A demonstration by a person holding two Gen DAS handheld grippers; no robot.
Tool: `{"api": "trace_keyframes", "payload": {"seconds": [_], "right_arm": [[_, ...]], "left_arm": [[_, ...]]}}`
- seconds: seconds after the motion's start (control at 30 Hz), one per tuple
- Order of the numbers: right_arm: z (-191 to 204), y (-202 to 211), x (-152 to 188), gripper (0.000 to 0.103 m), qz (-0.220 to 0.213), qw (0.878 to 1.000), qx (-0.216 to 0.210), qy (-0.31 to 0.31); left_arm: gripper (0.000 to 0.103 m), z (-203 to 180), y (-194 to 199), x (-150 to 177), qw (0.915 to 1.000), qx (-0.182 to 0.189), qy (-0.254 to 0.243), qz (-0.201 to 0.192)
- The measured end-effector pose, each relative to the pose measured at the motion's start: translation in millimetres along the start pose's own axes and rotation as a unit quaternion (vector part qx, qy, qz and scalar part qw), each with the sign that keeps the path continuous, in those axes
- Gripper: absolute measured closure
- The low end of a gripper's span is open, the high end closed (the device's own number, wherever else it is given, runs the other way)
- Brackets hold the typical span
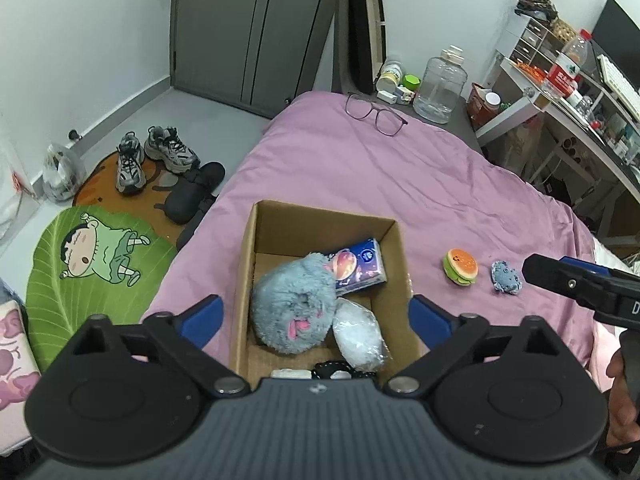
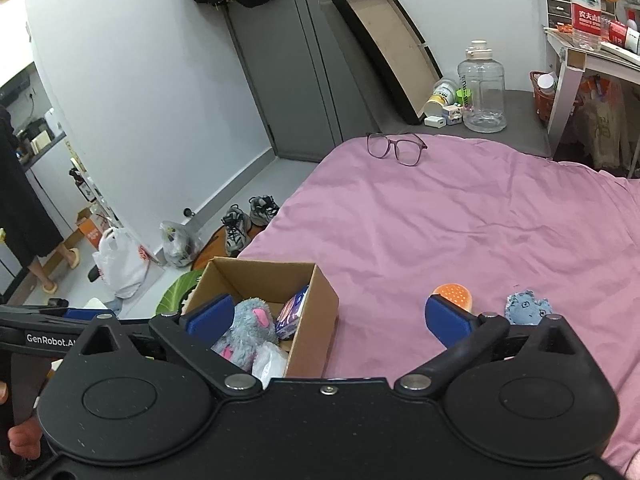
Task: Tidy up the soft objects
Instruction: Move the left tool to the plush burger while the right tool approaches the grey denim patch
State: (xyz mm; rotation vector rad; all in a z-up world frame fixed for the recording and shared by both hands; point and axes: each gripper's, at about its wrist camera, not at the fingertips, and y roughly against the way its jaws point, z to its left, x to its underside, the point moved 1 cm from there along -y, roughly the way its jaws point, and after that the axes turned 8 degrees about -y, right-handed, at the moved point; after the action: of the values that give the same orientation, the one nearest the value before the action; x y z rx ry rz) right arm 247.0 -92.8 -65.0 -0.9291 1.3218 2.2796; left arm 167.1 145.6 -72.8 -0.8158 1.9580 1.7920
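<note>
With both tongs, left (image 1: 316, 314) and right (image 2: 328, 316), wide open and empty, I should lower the right squarely over the soft orange burger toy (image 1: 460, 267) on the pink bed sheet (image 1: 360, 176), then carry it into the brown cardboard box (image 1: 320, 216).

Left gripper (image 1: 314, 316): black linkage arms, blue pads, silver pivot pins, ribbed grey housing at 6 o'clock. Right gripper (image 2: 330, 318): same build, speckled black body, one screw at centre; white "GenRobot.AI" lettering at 9 o'clock.

Two downward wrist views, shared cardboard box (image 1: 320, 216).
</note>
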Motion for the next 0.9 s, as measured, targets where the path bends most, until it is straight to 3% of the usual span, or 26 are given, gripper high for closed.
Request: {"api": "trace_keyframes", "payload": {"seconds": [0.53,0.9], "right_arm": [[-46.4,48.0,0.0,0.0,-0.034,0.999,-0.011,-0.027],[-81.8,63.1,-1.2,0.0,-0.029,0.998,-0.001,-0.049]], "left_arm": [[0.0,-50.5,29.7,-10.6,0.9991,-0.012,-0.038,-0.01],[0.001,-85.1,23.3,-19.1,0.9982,0.006,-0.06,0.003]]}}
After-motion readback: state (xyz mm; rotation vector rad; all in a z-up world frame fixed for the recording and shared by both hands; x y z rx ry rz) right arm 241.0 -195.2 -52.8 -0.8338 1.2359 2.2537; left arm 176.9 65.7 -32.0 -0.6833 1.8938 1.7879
